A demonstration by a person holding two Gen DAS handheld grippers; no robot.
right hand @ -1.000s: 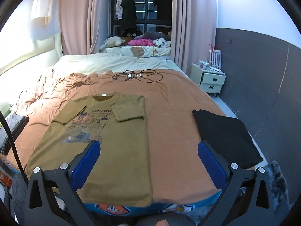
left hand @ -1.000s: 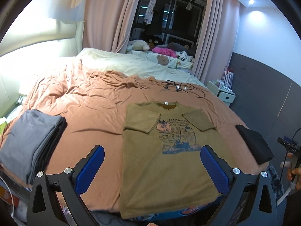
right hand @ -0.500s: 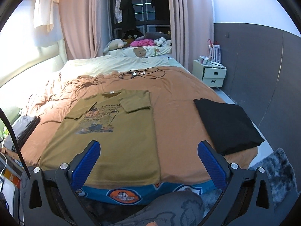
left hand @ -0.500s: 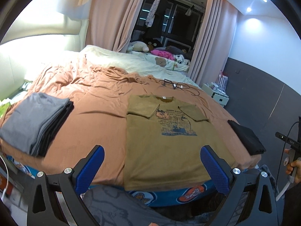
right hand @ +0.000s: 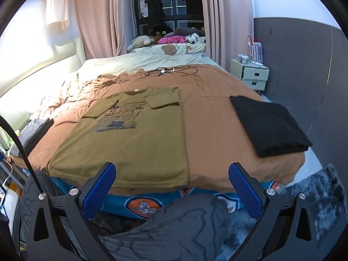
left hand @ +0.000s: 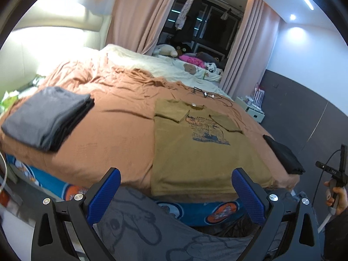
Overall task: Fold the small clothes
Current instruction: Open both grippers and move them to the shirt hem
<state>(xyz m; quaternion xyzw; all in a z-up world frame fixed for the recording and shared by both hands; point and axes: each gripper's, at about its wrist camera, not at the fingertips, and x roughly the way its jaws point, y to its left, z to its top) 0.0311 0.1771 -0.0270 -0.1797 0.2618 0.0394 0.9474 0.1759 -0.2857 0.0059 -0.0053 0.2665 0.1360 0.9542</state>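
T-shirt print, top line: "FANTASTIC" in dark capitals on the chest of the olive T-shirt (right hand: 139, 126), just below its collar; clearest in the right wrist view.
T-shirt print, lower lines: smaller lettering under "FANTASTIC", above and within the blue graphic; too small and blurred to read in either view.
T-shirt neck label: a small white tag (right hand: 136, 90) inside the collar; nothing legible on it.
Round emblems: orange and white badges (right hand: 142, 206) on the blue fabric below the T-shirt's hem; no lettering can be made out.
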